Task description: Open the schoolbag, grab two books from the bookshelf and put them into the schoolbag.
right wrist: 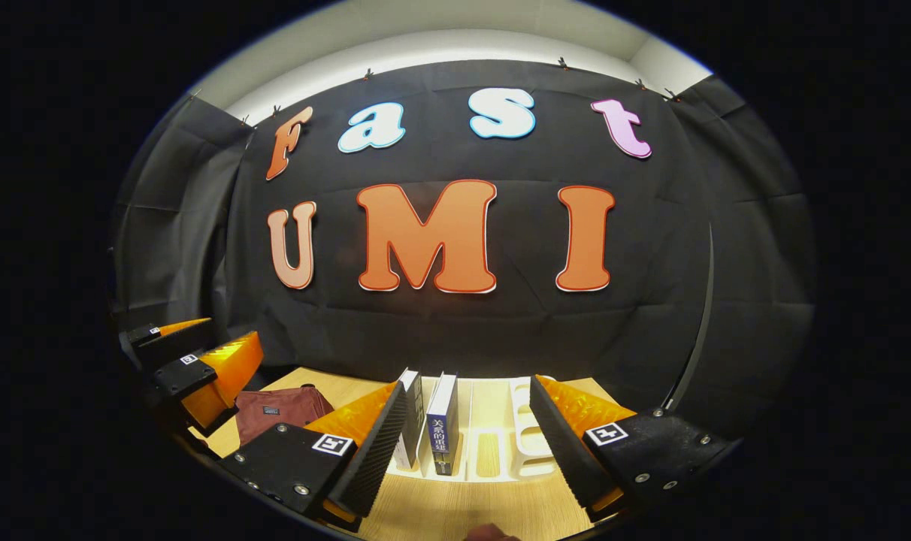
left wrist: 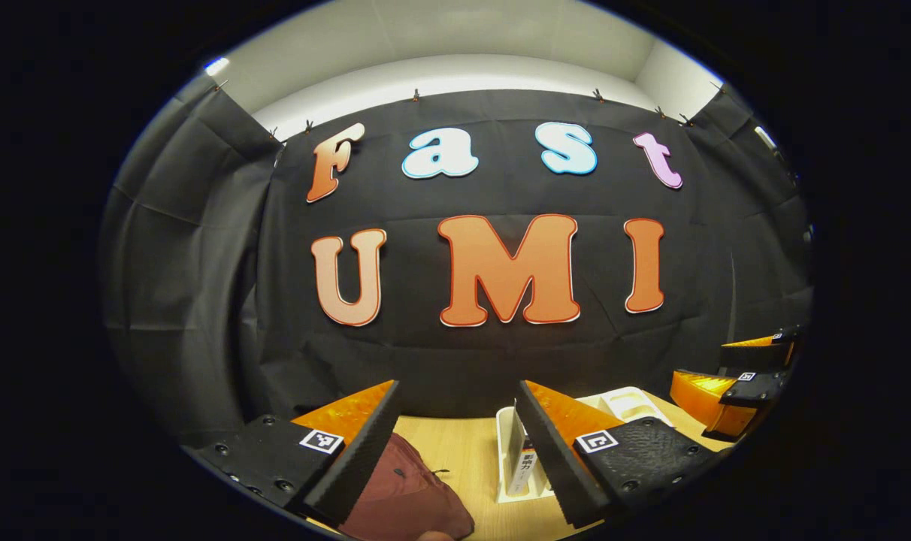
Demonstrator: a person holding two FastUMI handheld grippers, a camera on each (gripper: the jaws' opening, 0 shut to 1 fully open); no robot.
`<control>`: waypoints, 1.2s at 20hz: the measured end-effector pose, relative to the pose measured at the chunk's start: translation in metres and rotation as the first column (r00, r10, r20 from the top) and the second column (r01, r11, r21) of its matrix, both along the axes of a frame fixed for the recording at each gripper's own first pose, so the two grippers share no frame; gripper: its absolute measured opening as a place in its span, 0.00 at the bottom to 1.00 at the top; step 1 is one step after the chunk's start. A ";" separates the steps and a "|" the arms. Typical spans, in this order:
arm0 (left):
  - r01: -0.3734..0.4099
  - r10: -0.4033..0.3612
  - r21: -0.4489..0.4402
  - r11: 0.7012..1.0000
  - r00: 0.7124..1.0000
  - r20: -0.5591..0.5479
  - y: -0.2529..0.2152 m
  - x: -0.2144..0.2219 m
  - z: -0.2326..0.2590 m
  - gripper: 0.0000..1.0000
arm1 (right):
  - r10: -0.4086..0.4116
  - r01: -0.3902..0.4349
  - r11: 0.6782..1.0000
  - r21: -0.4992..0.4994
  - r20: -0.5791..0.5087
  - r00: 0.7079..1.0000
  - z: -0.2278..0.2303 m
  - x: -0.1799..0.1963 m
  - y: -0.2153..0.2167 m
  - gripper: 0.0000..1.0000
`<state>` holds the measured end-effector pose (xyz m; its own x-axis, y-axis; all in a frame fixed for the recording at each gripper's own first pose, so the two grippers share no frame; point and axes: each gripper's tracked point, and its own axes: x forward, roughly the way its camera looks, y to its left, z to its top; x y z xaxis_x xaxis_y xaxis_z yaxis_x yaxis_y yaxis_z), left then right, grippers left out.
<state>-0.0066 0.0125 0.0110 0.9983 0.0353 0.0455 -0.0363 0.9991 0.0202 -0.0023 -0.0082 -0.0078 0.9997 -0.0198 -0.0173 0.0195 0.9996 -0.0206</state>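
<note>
Both tools raised above the worktop, before the schoolbag is opened.

Left tool [left wrist: 455, 443] and right tool [right wrist: 467, 443] stand with fingers apart, holding nothing. One maroon schoolbag [left wrist: 407, 496] lies at 7 o'clock; two books [right wrist: 433, 424] stand upright in the white bookshelf [right wrist: 527, 439]. Judged next: descend to the bag's opening.

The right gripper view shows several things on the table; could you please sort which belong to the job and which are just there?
Belongs to the job:
schoolbag, maroon, lying at the left
two books, upright in the white bookshelf
right gripper, open
left gripper, open

Just there:
wooden table
black cloth wall
</note>
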 end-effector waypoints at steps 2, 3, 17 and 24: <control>-0.005 0.005 0.011 1.000 1.000 -0.012 0.003 0.001 -0.006 0.99 | -0.003 0.003 1.000 -0.003 -0.001 1.000 -0.001 -0.002 0.001 0.96; -0.010 0.010 0.023 1.000 1.000 -0.022 0.005 0.002 -0.010 0.99 | -0.009 0.009 1.000 -0.006 0.000 1.000 -0.001 -0.002 -0.001 0.96; 0.069 0.004 0.280 0.958 0.967 -0.254 0.018 0.007 -0.121 0.96 | -0.079 0.079 0.997 -0.007 -0.032 0.996 -0.018 -0.001 -0.023 0.96; 0.211 0.077 0.537 0.816 0.882 -0.464 0.031 -0.006 -0.236 0.96 | -0.117 0.117 0.993 -0.012 -0.077 0.990 -0.040 0.002 -0.044 0.96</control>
<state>-0.0131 0.0440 -0.2248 0.9075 0.0799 -0.4123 0.1876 0.8013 0.5680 0.0000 -0.0522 -0.0481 0.9862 -0.1368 -0.0937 0.1342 0.9904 -0.0336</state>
